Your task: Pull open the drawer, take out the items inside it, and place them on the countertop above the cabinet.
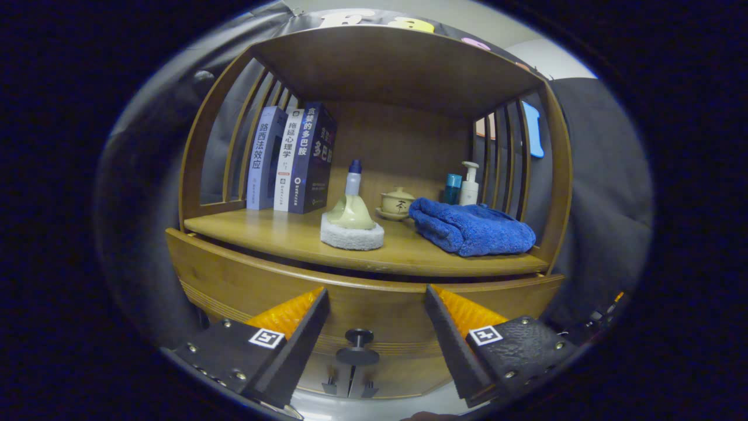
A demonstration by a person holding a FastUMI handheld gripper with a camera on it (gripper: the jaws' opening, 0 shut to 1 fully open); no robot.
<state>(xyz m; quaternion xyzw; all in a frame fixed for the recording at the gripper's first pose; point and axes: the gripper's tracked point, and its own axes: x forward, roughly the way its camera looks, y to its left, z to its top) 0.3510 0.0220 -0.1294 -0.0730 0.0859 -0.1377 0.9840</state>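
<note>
**Inspector:** Largest item: the wooden cabinet, slatted sides, back panel, open shelf. Its countertop carries three books upright at the left, a scrub brush on a white pad near the front middle, a small lidded cup behind it, a folded blue towel at the right, and two bottles in the back corner.

**Clerk:** And the drawer?

**Inspector:** The drawer sits below the countertop, front flush with the cabinet, closed. Its dark knob stands out at mid-front. Contents hidden.

**Clerk:** Which step is in hand?

**Inspector:** My judgement only: a closed drawer under a loaded countertop fits an approach to pull it open, and equally a drawer shut again with its items set above. I cannot settle which.

**Clerk:** The gripper?

**Inspector:** The gripper is level, squared to the drawer front, held just short of it. Fingers spread wide, holding nothing; the knob lies between them and slightly ahead, touched by neither.

**Clerk:** Should a pull be wanted?

**Inspector:** It would call for centring on the knob, closing on its stem, and drawing straight back.
</note>
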